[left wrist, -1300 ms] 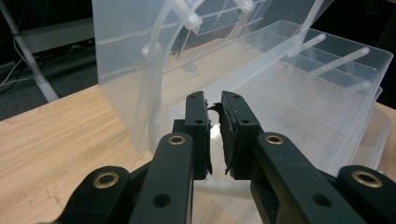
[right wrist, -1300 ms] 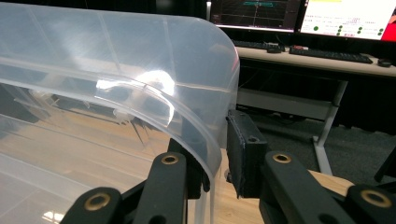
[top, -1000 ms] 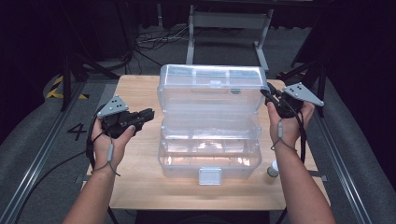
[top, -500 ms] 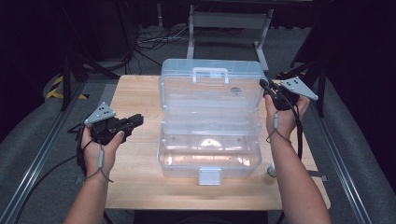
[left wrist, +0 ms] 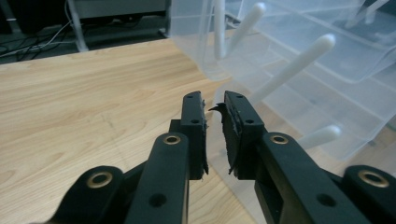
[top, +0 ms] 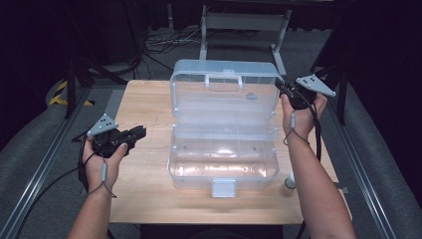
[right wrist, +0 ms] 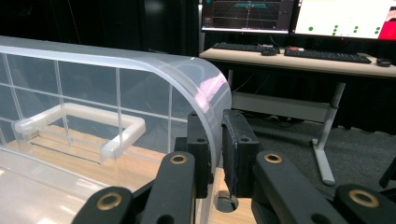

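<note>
The clear box (top: 224,149) stands open mid-table, its lid (right wrist: 140,70) raised and pinched at its edge by my right gripper (right wrist: 215,140). My left gripper (left wrist: 214,126), just eased apart, holds nothing. If my pinch slips, the lid could drop.

left gripper (left wrist: 214,116) (jaws just opening, empty), clear box (left wrist: 299,51)

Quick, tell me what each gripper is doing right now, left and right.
Left gripper: nearly closed and empty, jaws just opening slightly, beside the clear plastic box.
Right gripper: closed on the rim of the box's raised lid.
</note>
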The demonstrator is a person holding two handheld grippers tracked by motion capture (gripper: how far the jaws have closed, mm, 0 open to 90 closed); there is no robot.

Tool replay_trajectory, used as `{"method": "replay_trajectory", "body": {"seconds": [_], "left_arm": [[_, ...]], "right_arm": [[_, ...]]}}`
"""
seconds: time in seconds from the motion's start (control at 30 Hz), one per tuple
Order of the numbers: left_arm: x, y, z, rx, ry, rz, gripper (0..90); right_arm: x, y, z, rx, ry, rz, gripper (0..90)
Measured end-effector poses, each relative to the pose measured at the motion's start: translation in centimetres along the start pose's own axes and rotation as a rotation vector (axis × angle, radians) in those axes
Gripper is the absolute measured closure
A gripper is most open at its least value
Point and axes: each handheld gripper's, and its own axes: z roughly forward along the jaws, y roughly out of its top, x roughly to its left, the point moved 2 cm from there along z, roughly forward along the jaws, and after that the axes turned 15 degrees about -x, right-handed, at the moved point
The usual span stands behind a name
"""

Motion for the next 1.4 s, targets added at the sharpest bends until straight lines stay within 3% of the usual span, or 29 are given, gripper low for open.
{"method": "replay_trajectory", "body": {"seconds": [0.2,0.23,0.3,0.4,0.47,0.6,0.73,1.0,1.1,1.4], "left_arm": [[0.7,-0.9,-0.2,0.017,0.034,-0.007,73.6],[1.0,-1.3,0.0,0.040,0.064,0.011,71.1],[1.2,-1.6,0.1,0.059,0.082,0.022,70.6],[1.6,-2.1,0.4,0.092,0.100,0.012,68.4],[1.9,-2.5,0.6,0.130,0.126,0.011,65.9],[2.4,-3.4,0.8,0.268,0.201,0.025,61.9],[2.4,-4.2,1.2,0.376,0.201,-0.009,61.7],[2.3,-5.0,1.6,0.456,0.172,-0.037,60.2],[2.2,-5.2,1.6,0.472,0.157,-0.048,59.8],[2.7,-5.7,0.9,0.475,0.179,-0.063,61.9]], "right_arm": [[-0.4,-0.2,1.1,0.024,0.004,0.010,82.9],[-0.6,-0.2,1.6,0.037,0.003,0.016,83.0],[-0.7,-0.3,1.8,0.046,0.003,0.020,83.1],[-0.9,-0.3,2.5,0.071,0.006,0.027,83.1],[-1.1,-0.5,2.9,0.080,0.005,0.029,83.3],[-1.3,-0.7,3.4,0.092,0.002,0.039,83.4],[-1.4,-0.7,4.0,0.118,0.003,0.043,83.5],[-1.7,-1.2,5.1,0.160,0.000,0.036,83.8],[-2.0,-1.4,5.7,0.182,0.004,0.039,83.9],[-2.4,-2.6,6.9,0.188,0.008,0.022,84.5]]}}
